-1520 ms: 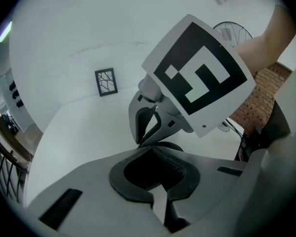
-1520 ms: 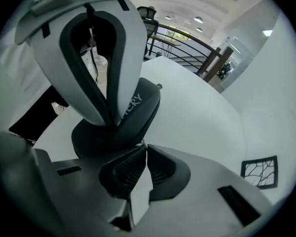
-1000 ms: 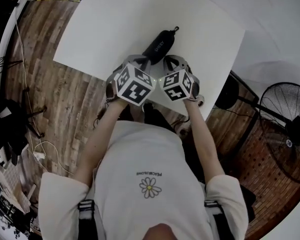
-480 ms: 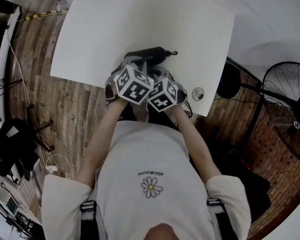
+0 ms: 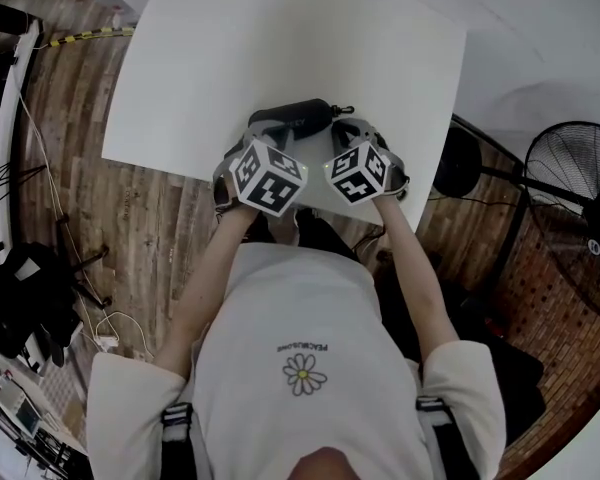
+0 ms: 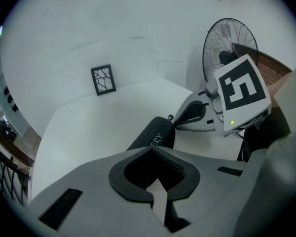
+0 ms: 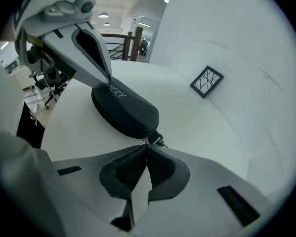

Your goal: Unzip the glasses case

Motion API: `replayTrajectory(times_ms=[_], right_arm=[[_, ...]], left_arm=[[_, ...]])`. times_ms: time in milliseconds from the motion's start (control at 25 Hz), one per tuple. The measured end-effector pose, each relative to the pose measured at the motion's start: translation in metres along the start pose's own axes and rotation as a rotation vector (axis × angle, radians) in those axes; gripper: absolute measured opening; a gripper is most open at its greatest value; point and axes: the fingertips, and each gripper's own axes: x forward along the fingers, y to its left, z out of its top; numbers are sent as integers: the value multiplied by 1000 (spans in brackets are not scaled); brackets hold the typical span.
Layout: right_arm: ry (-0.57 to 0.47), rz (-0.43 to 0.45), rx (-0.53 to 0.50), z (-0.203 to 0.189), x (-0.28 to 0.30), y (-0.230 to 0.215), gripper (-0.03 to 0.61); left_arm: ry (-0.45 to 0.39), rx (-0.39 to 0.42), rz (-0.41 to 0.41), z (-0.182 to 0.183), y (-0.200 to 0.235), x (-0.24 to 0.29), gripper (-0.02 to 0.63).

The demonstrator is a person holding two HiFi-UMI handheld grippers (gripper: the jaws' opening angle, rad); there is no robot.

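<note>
A black zipped glasses case [image 5: 298, 116] lies crosswise on the white table [image 5: 200, 68], its zipper pull [image 5: 347, 109] at the right end. My left gripper [image 5: 264, 128] is shut, and its tips rest on the case's left part [image 6: 157, 134], by the printed letters. Nothing shows between its pads. My right gripper [image 7: 146, 147] is shut too, its tips meeting right under the zipper pull [image 7: 156, 139] at the case's near end [image 7: 126, 110]. Whether the pull is pinched does not show. The left gripper's fingers [image 7: 91, 53] press on the case's far end in the right gripper view.
A small framed picture [image 6: 102, 79] leans against the wall at the table's back. A standing fan [image 5: 580, 208] and a dark round stand [image 5: 454, 180] are to the right of the table. The table's near edge runs just under both grippers, above wooden floor [image 5: 70, 128].
The case has turned from a slant to lying crosswise. My right gripper first closed in on the left one, then moved right to the pull end. The left gripper stayed on the case.
</note>
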Motion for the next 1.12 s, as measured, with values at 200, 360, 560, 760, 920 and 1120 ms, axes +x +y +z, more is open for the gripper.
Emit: replayTrajectory(times_ms=[200,360,560,760,920,1120], right_arm=[[13,-13,-6,4,4,-11,7],[15,62,-5,-1,-11,24,6],[-18,225,2,-10,-38,96,7],[-44,267,32,6,-45,126,8],[-26,260,95,0,-45,120,7],[-8,232,70,-7,-46,113,7]], left_arm=[[5,34,2,2,-1,0,15],[15,30,37,-9,3,-10,15],[9,17,40,-11,-2,-7,15],[-58,88,5,7,-23,-6,15],[-85,88,-59,16,-35,4,15],[-34,158,-55,25,-46,15,15]])
